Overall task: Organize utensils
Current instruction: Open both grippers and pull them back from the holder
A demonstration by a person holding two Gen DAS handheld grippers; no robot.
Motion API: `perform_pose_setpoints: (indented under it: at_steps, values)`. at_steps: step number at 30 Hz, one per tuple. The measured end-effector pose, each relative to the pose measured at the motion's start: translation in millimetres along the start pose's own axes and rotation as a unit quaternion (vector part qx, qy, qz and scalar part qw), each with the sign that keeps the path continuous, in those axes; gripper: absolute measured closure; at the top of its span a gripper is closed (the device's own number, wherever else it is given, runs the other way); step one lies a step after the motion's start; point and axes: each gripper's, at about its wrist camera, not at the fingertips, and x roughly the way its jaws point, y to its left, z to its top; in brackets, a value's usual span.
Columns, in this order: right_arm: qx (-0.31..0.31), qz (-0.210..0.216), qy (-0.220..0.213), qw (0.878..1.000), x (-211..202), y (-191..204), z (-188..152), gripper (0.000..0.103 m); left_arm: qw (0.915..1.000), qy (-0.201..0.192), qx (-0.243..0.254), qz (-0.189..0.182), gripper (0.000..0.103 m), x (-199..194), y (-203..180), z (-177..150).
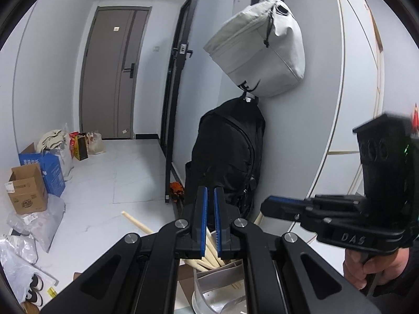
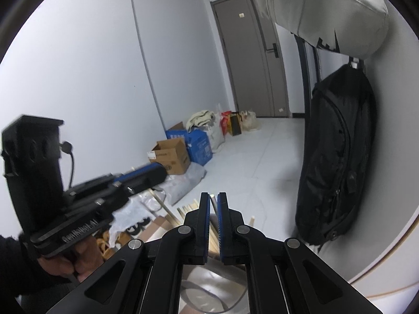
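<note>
Grey-white utensil holder (image 1: 222,277) at bottom centre under both grippers, what it stands on is hidden. Curved wall, inner divider visible, pale wooden chopsticks (image 1: 209,251) standing tilted in it, fanned out, tips leaning different ways; one longer stick (image 1: 136,221) angles out to the left over the floor. In the right wrist view the same holder (image 2: 209,285) shows a shiny curved inner wall, chopstick ends (image 2: 188,208) poking up just left of the fingers. Floor containers by the far wall: open brown cardboard box (image 1: 26,188), contents not visible; blue box (image 1: 52,167) just beside it; bags and plastic wrap around. Black backpack (image 1: 227,154) and grey bag (image 1: 259,49) hang on the wall. Left gripper (image 1: 210,196) jaws nearly together, narrow gap, nothing clamped, chopsticks lie behind its fingers. Right gripper (image 2: 214,204) same, pads almost meeting, holding nothing; a grey rod end (image 2: 213,197) shows in the gap, contact unclear.
</note>
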Motion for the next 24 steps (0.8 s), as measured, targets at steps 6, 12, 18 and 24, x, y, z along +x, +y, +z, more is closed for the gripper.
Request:
perform_pose_setpoints:
  at_steps: [6, 12, 18, 24]
  values:
    - [-0.009, 0.001, 0.017, 1.000, -0.8, 7.5, -5.0, 0.097, 0.9992, 0.014, 0.000, 0.037, 0.102, -7.9, -1.4, 2.2]
    - [0.009, -0.005, 0.000, 1.000, -16.9, 7.8, -10.9, 0.091, 0.9974, 0.028, 0.005, 0.066, 0.088, -21.3, -6.9, -0.3]
    - [0.011, -0.013, -0.051, 0.999, -56.7, 19.8, -15.2, 0.055, 0.9960, 0.016, -0.006, 0.087, 0.041, -47.0, -13.9, -4.7]
    - [0.034, -0.029, -0.084, 0.995, -93.0, 28.7, -32.1, 0.035, 0.9941, 0.034, -0.011, 0.102, 0.027, -62.2, -21.1, -16.3]
